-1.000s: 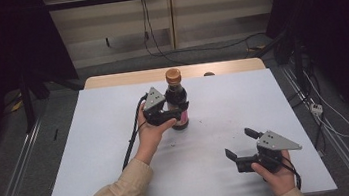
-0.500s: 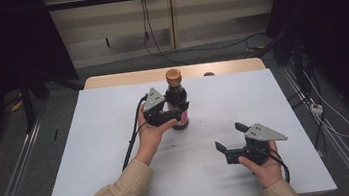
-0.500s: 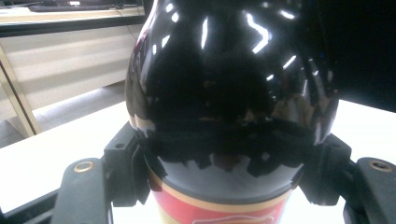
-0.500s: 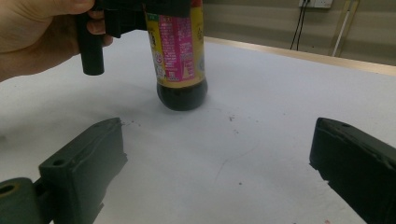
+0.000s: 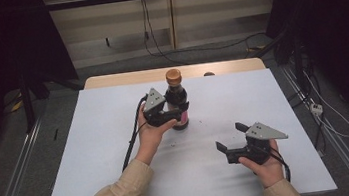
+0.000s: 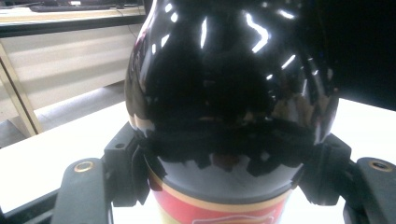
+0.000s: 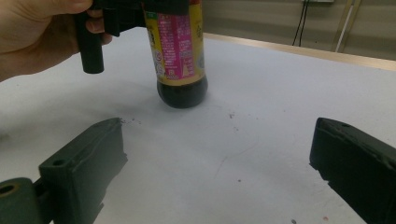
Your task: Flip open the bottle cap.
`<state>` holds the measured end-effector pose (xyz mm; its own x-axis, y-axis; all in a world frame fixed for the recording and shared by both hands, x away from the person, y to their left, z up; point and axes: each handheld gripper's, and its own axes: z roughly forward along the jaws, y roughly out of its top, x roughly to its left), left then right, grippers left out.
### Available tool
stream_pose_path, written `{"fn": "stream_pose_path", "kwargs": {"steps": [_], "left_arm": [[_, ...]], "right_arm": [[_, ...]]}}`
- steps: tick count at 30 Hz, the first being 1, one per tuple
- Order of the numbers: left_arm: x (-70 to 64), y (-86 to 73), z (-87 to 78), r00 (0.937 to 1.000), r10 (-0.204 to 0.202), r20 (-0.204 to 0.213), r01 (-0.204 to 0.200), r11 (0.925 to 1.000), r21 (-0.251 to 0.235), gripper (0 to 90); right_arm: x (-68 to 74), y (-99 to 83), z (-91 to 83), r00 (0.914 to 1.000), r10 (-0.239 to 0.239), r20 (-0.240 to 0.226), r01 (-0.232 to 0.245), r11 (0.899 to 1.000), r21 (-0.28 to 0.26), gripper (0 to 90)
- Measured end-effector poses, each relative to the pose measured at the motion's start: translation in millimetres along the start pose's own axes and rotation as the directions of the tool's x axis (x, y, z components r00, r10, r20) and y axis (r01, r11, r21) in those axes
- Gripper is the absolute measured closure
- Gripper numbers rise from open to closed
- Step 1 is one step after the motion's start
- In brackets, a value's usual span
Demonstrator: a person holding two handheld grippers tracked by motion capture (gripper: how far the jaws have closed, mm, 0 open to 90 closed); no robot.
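- Left claw (image 5: 180,111): closed on the dark bottle (image 5: 177,100), one jaw at each side of the glossy body just above the label, as the left gripper view shows; held by the person's left hand (image 5: 150,133), with a grey three-cornered plate on top and a black cable trailing back along the sleeve.
- Dark bottle: upright, base on the worktop (image 5: 98,147), in the far-centre area; orange-brown cap on top; dark liquid inside; red and gold band in the left gripper view (image 6: 219,205), pink and yellow printed label in the right gripper view (image 7: 180,46).
- Right claw (image 5: 230,139): jaws spread wide, holding nothing; held by the person's right hand (image 5: 266,165) near the front right of the worktop, well apart from the bottle and pointed roughly toward it.
- Worktop: white sheet with small dark specks and faint scuffs, over a wooden top whose far edge shows.
- Surroundings: grey floor, cables on the floor, dark curtains at both sides.
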<state>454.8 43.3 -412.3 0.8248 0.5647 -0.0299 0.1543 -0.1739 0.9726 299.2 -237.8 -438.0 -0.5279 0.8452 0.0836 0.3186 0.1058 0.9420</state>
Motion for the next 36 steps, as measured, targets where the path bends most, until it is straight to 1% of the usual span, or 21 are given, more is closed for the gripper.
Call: {"fn": "stream_pose_path", "kwargs": {"steps": [4, 5, 7, 9, 11, 14, 18, 21, 29, 30, 32, 33, 34, 35, 36], "left_arm": [[0.3, 0.1, 0.0, 1.0, 0.001, 0.001, -0.001, 1.0, 0.0, 29.7], [0.2, 0.1, -0.1, 1.0, -0.003, 0.001, 0.003, 1.0, 0.0, 29.7], [0.3, 0.2, -0.2, 1.0, 0.0, 0.001, 0.0, 1.0, 0.002, 29.7], [0.0, 0.2, -0.3, 1.0, 0.003, -0.001, -0.003, 1.0, 0.003, 29.7], [-0.2, 0.2, 0.0, 1.0, -0.003, -0.002, 0.003, 1.0, 0.002, 29.7], [-0.2, 0.3, -0.2, 1.0, 0.003, -0.002, -0.003, 1.0, 0.004, 29.8], [-0.2, 0.2, -0.3, 1.0, 0.003, -0.002, -0.003, 1.0, 0.004, 29.7], [-0.2, 0.1, -0.3, 1.0, 0.003, -0.002, -0.003, 1.0, 0.003, 29.8], [0.0, 0.3, -0.8, 1.0, 0.005, 0.0, -0.005, 1.0, 0.005, 29.8], [0.1, 0.3, -0.9, 1.0, 0.005, 0.001, -0.005, 1.0, 0.005, 29.8], [-0.2, 0.3, -0.9, 1.0, 0.003, -0.001, -0.003, 1.0, 0.004, 29.8], [0.0, 0.4, -1.0, 1.0, 0.006, 0.001, -0.006, 1.0, 0.006, 29.7], [0.1, 0.4, -1.1, 1.0, 0.005, 0.001, -0.005, 1.0, 0.006, 29.7], [0.1, 0.4, -1.1, 1.0, 0.005, 0.001, -0.005, 1.0, 0.006, 29.7], [-0.1, 0.4, -1.0, 1.0, 0.004, 0.001, -0.004, 1.0, 0.006, 29.8]], "right_arm": [[-1.1, 7.5, 0.8, 1.0, 0.005, -0.004, -0.005, 1.0, -0.012, 3.6], [-1.9, 9.8, 1.4, 1.0, 0.001, -0.008, -0.001, 1.0, -0.015, 3.7], [-2.9, 14.8, 2.7, 0.9998, 0.009, -0.018, -0.009, 1.0, -0.022, 4.6], [-4.2, 20.1, 4.6, 0.9992, 0.022, -0.032, -0.023, 1.0, -0.015, 6.5], [-5.7, 25.0, 7.1, 0.999, 0.025, -0.036, -0.026, 1.0, -0.013, 8.1], [-6.8, 31.7, 10.8, 0.9985, 0.031, -0.045, -0.031, 0.999, -0.01, 12.8], [-6.1, 41.7, 16.2, 0.9985, 0.014, -0.053, -0.014, 1.0, 0.008, 13.6], [-4.2, 52.1, 19.3, 0.9968, 0.003, -0.08, -0.001, 1.0, 0.017, 17.7], [-1.5, 77.2, 29.2, 0.9956, -0.033, -0.088, 0.035, 0.999, 0.022, 21.7], [-1.2, 79.7, 30.2, 0.9949, -0.036, -0.094, 0.039, 0.999, 0.025, 23.4], [-0.8, 84.4, 31.8, 0.9921, -0.043, -0.118, 0.047, 0.999, 0.027, 30.8], [-1.0, 86.7, 32.4, 0.9912, -0.048, -0.124, 0.051, 0.998, 0.029, 32.4], [-0.6, 89.2, 32.9, 0.9909, -0.059, -0.121, 0.063, 0.997, 0.036, 35.1], [-0.2, 92.0, 33.3, 0.9895, -0.074, -0.125, 0.08, 0.996, 0.044, 40.0], [0.1, 94.6, 33.6, 0.9877, -0.085, -0.131, 0.092, 0.995, 0.044, 42.3]]}}
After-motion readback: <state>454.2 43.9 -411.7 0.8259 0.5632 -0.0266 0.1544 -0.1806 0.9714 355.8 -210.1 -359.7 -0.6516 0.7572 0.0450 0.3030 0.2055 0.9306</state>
